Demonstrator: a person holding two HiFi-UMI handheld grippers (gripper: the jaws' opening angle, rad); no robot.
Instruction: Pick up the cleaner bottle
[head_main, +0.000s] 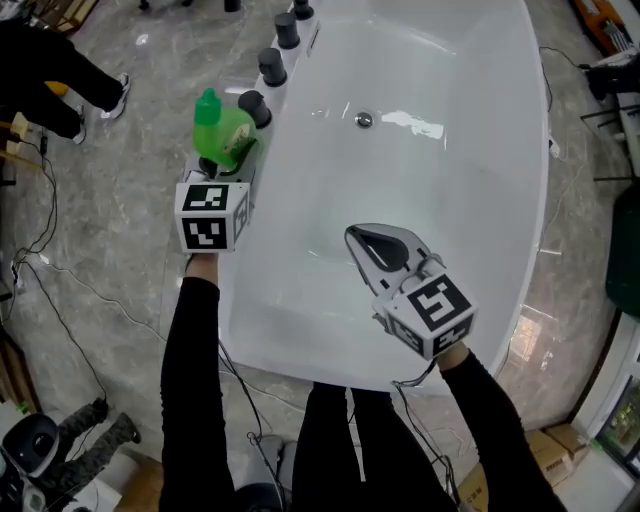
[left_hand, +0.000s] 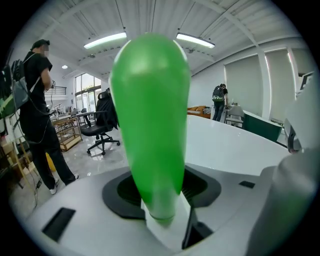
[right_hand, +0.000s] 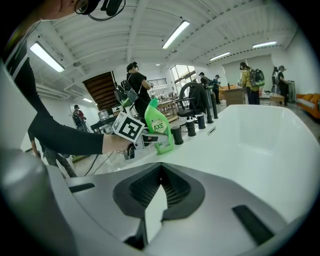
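Note:
The green cleaner bottle (head_main: 226, 133) stands on the left rim of the white bathtub (head_main: 262, 160), next to a dark knob. My left gripper (head_main: 222, 172) is right behind it with its jaws open around the bottle's lower body (left_hand: 150, 130); the bottle fills the gap between them, and I see no firm pinch on it. In the right gripper view the bottle (right_hand: 159, 129) and the left gripper (right_hand: 145, 141) show at the far left. My right gripper (head_main: 372, 243) hovers over the tub's basin, shut and empty.
A row of dark knobs (head_main: 272, 66) runs along the tub's left rim beyond the bottle. The drain (head_main: 364, 120) sits mid-basin. Cables (head_main: 60, 290) lie on the marble floor at left. People stand around, one near an office chair (left_hand: 97, 130).

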